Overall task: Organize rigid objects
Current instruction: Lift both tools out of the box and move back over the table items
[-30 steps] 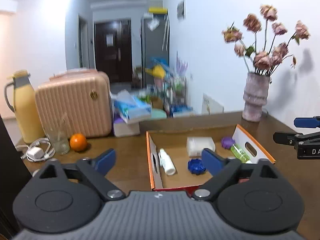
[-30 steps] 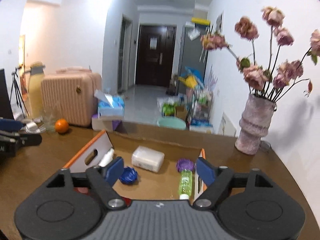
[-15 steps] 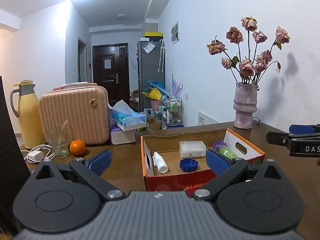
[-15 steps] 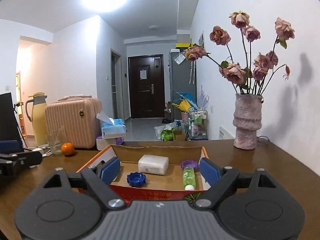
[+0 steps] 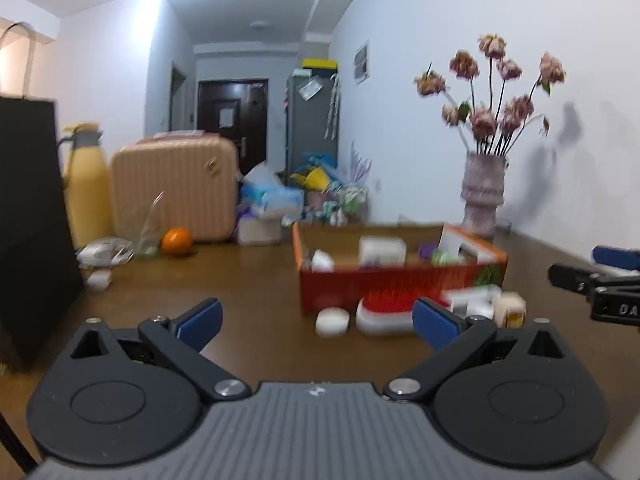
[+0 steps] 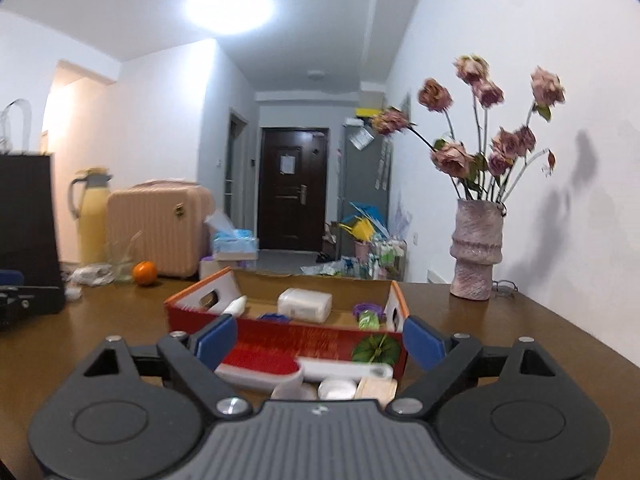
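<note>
An orange cardboard box (image 5: 400, 284) (image 6: 288, 332) stands on the brown table and holds a white case (image 6: 305, 305), a white bottle (image 6: 235, 305), a blue cap, a purple lid and a green bottle. In front of the box lie a red and white brush (image 6: 260, 364) (image 5: 384, 316), a round white lid (image 5: 332, 322) (image 6: 338, 390) and a small wooden block (image 6: 376, 388). My left gripper (image 5: 316, 320) is open and empty, back from the box. My right gripper (image 6: 320, 340) is open and empty, just above the brush and lid.
A pink vase of dried roses (image 6: 476, 256) stands at the back right. A pink suitcase (image 5: 174, 188), a yellow jug (image 5: 86, 188), a glass, an orange (image 5: 176, 241) and tissue boxes sit at the back left. A black bag (image 5: 32, 220) stands at the left edge.
Both grippers have pulled back and dropped lower, so the box now shows from the side. The brush, lid and block in front of the box have come into view.
</note>
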